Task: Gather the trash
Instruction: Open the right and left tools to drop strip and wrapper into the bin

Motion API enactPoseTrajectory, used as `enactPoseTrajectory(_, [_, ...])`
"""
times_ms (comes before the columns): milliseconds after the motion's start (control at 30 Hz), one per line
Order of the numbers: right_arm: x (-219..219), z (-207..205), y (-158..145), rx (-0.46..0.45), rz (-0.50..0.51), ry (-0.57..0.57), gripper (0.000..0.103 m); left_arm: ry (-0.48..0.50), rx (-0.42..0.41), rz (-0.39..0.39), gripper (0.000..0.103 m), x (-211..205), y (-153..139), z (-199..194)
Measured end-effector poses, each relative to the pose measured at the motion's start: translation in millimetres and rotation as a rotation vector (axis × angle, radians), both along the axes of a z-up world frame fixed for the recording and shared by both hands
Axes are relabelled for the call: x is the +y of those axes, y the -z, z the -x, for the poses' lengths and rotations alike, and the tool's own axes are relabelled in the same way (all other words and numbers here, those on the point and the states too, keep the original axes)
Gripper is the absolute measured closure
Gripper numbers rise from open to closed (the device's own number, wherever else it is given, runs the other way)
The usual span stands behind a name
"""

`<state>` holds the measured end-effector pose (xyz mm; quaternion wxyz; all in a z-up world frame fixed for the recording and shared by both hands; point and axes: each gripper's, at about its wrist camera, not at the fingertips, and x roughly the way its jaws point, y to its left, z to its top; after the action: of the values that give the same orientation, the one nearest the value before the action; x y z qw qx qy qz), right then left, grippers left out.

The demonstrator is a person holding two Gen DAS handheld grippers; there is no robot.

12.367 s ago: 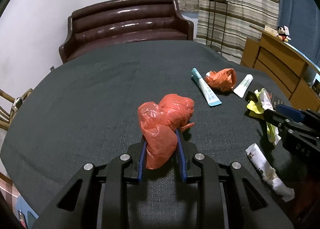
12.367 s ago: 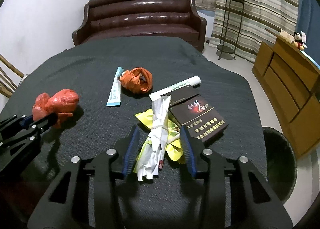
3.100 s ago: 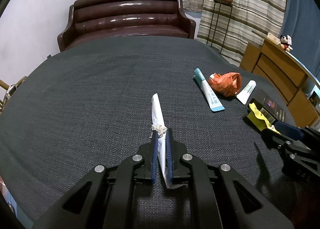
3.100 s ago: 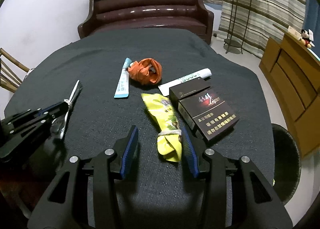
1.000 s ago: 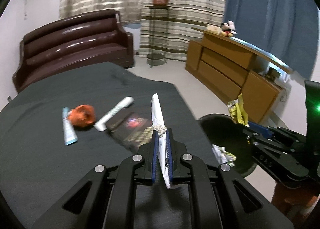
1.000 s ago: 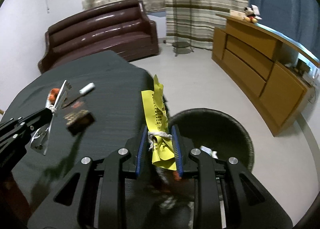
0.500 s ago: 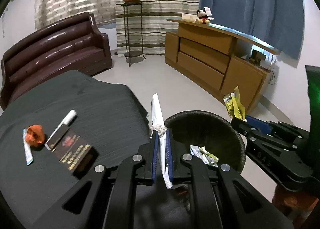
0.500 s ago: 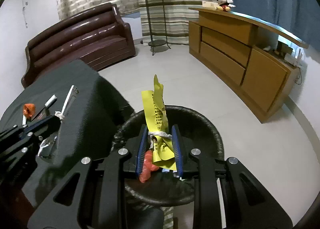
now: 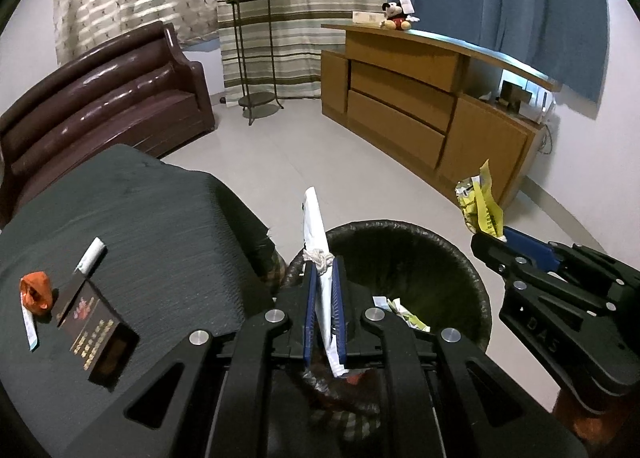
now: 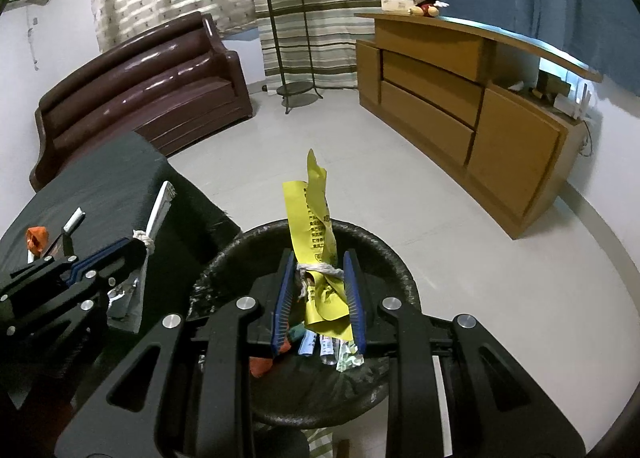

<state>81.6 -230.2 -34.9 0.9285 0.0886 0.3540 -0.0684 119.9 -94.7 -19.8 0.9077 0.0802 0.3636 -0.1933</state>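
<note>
Left gripper (image 9: 322,310): blue-padded fingers (image 9: 307,314) drawn narrow and clamped on a white wrapper (image 9: 316,242) tied at its middle with string. The wrapper stands upright between the pads, its upper end projecting above them and its lower end hanging below. It sits over the near-left rim of the trash bin (image 9: 472,270).

Right gripper (image 10: 318,298): fingers (image 10: 354,298) closed on a yellow wrapper (image 10: 314,218), likewise tied with string, with the crumpled lower part between the pads and the printed strip rising above them. It is held directly above the bin opening.

Trash bin: dark, round, standing on the pale floor just beside the bench edge. Inside it lie loose pieces: white and yellow scraps in the left wrist view; blue-white tubes, a silver wrapper and a red-orange lump in the right wrist view.

Bench (image 9: 132,226): covered in dark cloth, left of the bin. On it, near the left edge of the view, a dark cigarette box (image 9: 94,322), a white tube (image 9: 91,256) beyond it, an orange plastic bag (image 9: 36,292) to the left, and a pale blue tube (image 9: 29,328) touching the bag.

Further back: brown leather sofa (image 9: 100,106), metal plant stand (image 9: 252,66) with a potted plant, and a wooden sideboard (image 9: 420,110) carrying a soft toy (image 9: 396,16).
</note>
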Motion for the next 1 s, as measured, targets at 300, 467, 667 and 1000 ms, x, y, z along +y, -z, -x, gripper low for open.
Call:
enactPoseTrajectory(300, [-10.8,-8.2,-0.9,-0.006,-0.008,0.021,0.078,0.003,0.001,-0.013,0.094,-11.5,-1.1,-4.7])
enactPoseTrajectory(467, [-10.2,-9.2,1.7,-0.008,-0.005,0.030,0.078,0.010,0.003,-0.016,0.094,-13.6,1.7,-6.2])
enactPoseTrajectory(667, [-12.2,-10.9,7.1,0.009,-0.007,0.049,0.075,0.011,0.030,-0.026,0.091,-15.4,6.4,-7.8])
enactPoseTrajectory(1000, [-16.6,-7.2,4.8,-0.011,-0.006,0.078,0.048,-0.014,0.030,-0.019,0.061,-10.7,4.3,-7.1])
